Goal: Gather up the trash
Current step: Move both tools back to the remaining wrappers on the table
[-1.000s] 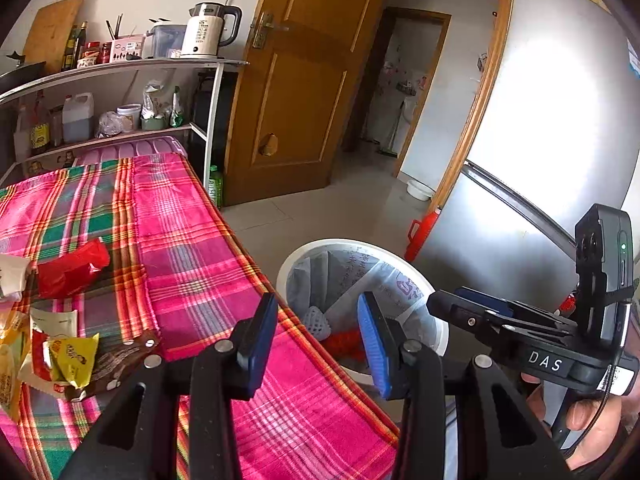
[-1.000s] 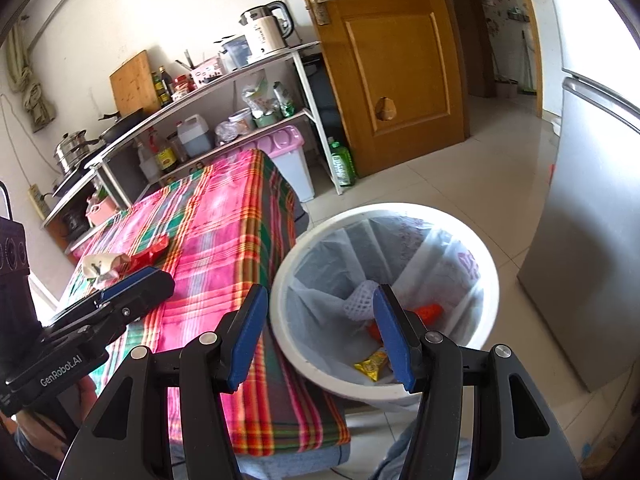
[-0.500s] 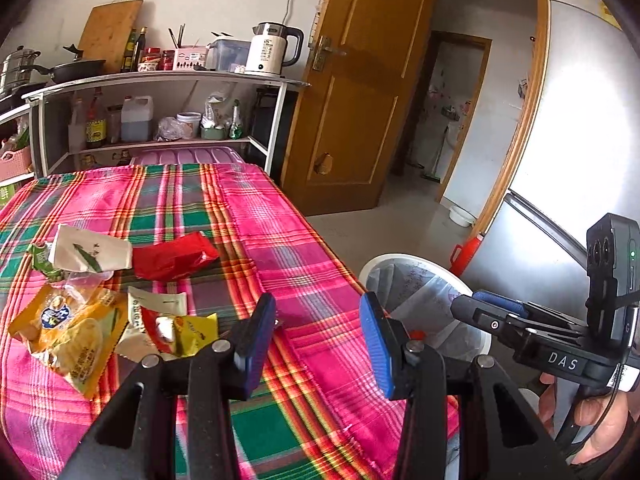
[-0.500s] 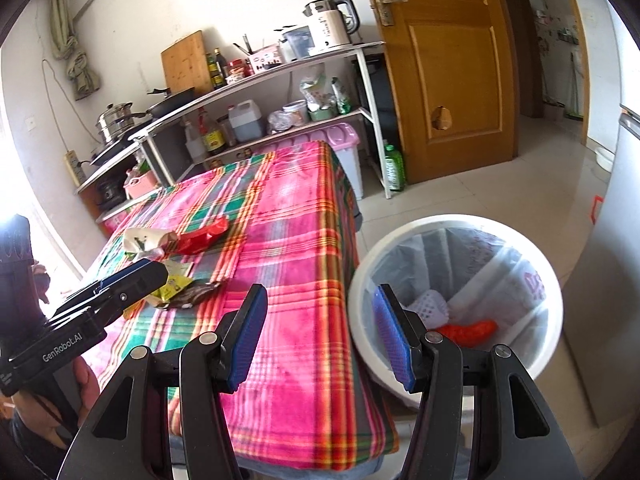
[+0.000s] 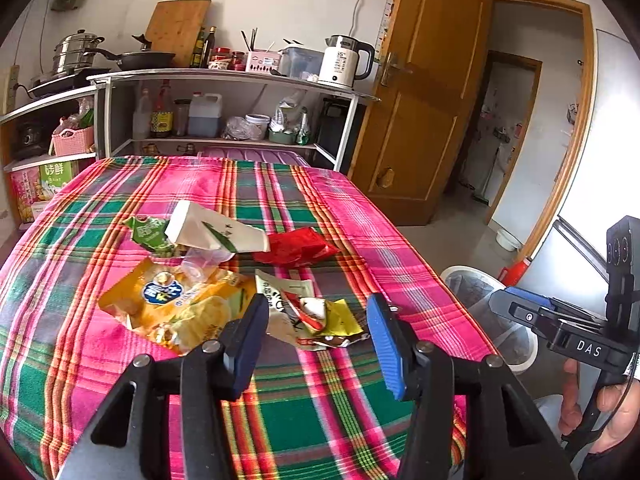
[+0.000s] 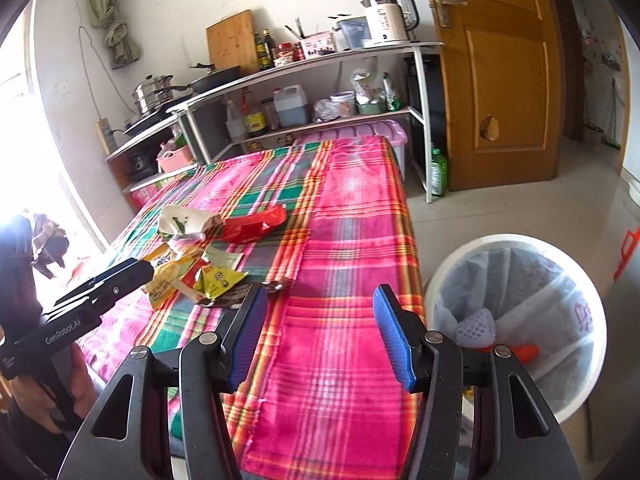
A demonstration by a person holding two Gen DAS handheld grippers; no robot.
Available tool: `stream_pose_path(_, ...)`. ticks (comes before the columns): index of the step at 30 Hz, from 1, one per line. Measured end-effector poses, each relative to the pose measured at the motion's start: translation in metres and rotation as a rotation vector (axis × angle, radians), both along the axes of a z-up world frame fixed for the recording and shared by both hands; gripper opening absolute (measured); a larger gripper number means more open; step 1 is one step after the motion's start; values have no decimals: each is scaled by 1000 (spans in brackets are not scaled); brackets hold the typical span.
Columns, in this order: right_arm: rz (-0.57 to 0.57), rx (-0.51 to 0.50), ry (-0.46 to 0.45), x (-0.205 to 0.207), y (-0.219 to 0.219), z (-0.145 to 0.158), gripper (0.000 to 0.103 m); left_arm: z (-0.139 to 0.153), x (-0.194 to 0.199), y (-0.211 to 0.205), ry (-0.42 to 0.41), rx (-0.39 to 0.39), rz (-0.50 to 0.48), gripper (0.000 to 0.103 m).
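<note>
Lying crumpled on plaid tablecloth — wrappers, yellow-white-red.

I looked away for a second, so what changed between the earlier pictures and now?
Both tongs swung away from the trash bin toward the wrappers on the table. The left tongs are opening, nothing between them, now aimed at the pile. The right tongs stayed open and empty. The wrappers and the bin's contents did not move.

White walls, wooden door (ajar); tiled floor
</note>
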State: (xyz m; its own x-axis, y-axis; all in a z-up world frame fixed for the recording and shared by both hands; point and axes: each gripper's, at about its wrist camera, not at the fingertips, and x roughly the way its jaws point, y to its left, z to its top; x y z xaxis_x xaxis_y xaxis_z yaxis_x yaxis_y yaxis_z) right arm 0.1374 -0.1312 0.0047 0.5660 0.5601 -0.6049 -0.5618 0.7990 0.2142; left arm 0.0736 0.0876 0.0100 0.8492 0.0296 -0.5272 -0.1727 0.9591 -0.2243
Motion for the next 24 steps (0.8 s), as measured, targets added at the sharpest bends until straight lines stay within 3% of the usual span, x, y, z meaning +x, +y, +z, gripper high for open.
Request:
stream_pose_path(14, 129, -39, -12, 2, 58, -5, 56, -18, -25, 68, 44, -38, 182, 62)
stream_pose_path(24, 191, -65, -3, 6, 85, -12, 56, -47, -16, 92, 138, -213, 210, 66)
